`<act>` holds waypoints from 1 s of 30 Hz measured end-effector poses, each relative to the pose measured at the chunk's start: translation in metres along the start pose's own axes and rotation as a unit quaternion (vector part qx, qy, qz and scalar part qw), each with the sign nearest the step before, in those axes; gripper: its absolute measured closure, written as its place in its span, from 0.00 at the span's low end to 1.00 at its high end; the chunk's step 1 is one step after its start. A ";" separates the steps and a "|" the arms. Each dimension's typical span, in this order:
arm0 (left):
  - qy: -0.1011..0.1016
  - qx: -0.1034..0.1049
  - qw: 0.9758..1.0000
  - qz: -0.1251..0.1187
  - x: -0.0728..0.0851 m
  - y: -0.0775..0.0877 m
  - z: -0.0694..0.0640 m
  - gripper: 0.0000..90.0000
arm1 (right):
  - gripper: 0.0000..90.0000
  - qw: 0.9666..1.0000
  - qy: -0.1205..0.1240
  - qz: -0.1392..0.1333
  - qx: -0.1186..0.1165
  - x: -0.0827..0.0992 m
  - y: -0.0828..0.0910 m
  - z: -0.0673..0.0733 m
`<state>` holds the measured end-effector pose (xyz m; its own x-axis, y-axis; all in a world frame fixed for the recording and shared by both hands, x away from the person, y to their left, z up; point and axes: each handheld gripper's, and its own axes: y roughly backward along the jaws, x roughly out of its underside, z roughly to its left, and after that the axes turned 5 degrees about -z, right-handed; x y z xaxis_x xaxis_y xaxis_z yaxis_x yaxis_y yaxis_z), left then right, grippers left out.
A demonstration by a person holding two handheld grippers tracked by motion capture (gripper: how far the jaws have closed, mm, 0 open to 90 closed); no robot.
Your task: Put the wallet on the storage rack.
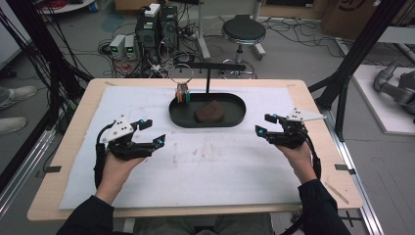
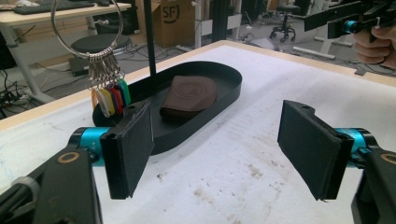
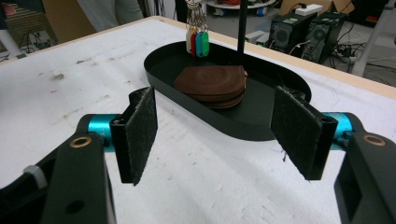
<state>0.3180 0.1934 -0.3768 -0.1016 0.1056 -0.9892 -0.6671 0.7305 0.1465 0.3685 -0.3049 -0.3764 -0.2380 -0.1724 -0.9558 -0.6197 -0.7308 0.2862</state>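
Both tongs stand wide open over the worktop, holding and touching nothing: the left tongs and the right tongs. Between and beyond them sits a black oval tray on white cloth, with a brown pouch inside; coloured key tags hang at its far left end.

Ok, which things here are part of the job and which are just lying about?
Job: black oval tray; brown leather pouch inside it; metal ring of coloured key tags hanging above it; both open grippers.
Lying about: black round stool; computer towers.
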 end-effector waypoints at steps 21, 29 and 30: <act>0.008 -0.013 1.000 -0.021 0.009 0.011 0.014 0.28 | 0.35 1.000 0.000 -0.003 0.006 0.000 0.001 -0.002; 0.006 -0.016 0.999 -0.029 0.007 0.013 0.014 0.28 | 0.35 1.000 0.000 -0.003 0.005 0.000 0.001 -0.002; 0.006 -0.016 0.999 -0.029 0.007 0.013 0.014 0.28 | 0.35 1.000 -0.001 -0.003 0.004 0.000 0.001 -0.002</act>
<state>0.3189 0.2135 -0.3822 -0.0705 0.0549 -0.9960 -0.6960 0.7126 0.0886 0.3697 -0.3069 -0.3766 -0.2361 -0.1662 -0.9574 -0.6273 -0.7264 0.2808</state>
